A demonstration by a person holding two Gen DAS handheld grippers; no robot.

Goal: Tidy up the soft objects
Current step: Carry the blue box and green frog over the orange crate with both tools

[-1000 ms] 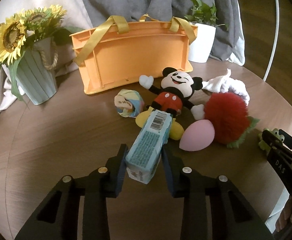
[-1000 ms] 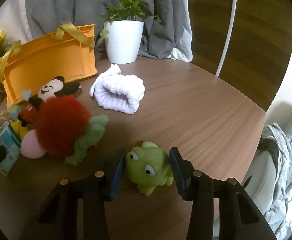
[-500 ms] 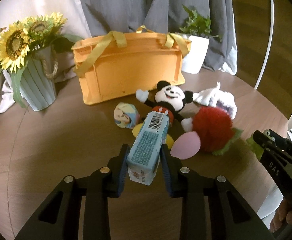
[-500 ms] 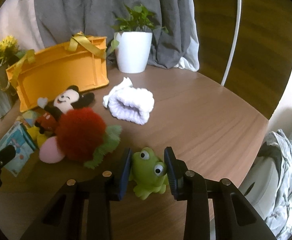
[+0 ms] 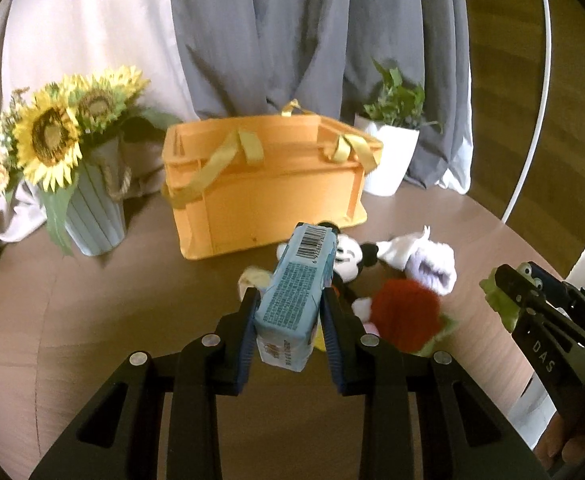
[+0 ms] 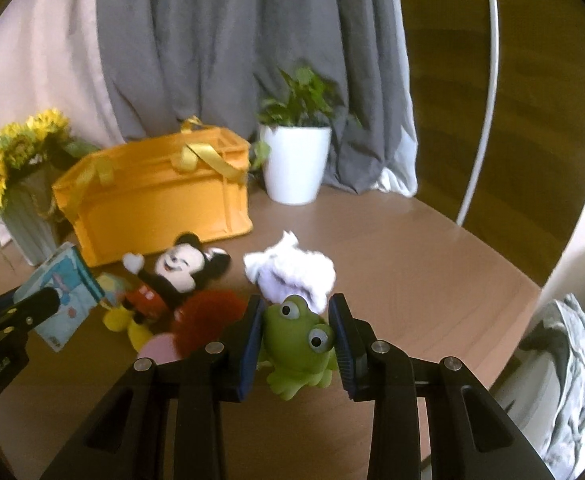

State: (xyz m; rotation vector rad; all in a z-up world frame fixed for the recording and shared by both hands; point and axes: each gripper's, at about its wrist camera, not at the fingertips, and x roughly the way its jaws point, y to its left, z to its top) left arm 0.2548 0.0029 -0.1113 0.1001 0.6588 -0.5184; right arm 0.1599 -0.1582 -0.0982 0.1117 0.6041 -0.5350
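My left gripper is shut on a light blue tissue pack and holds it above the round wooden table. My right gripper is shut on a green frog toy, also lifted off the table. An orange basket with yellow handles stands at the back; it shows in the right wrist view too. On the table lie a Mickey plush, a red fluffy toy, a pink sponge and a white fluffy cloth.
A sunflower vase stands left of the basket. A white potted plant stands to its right. Grey curtains hang behind. A white hoop stand rises at the right. A small pastel ball lies by Mickey.
Both grippers have risen and tilted up, each lifting its object off the table: the tissue pack on the left, the frog on the right. The right gripper closed on the frog.
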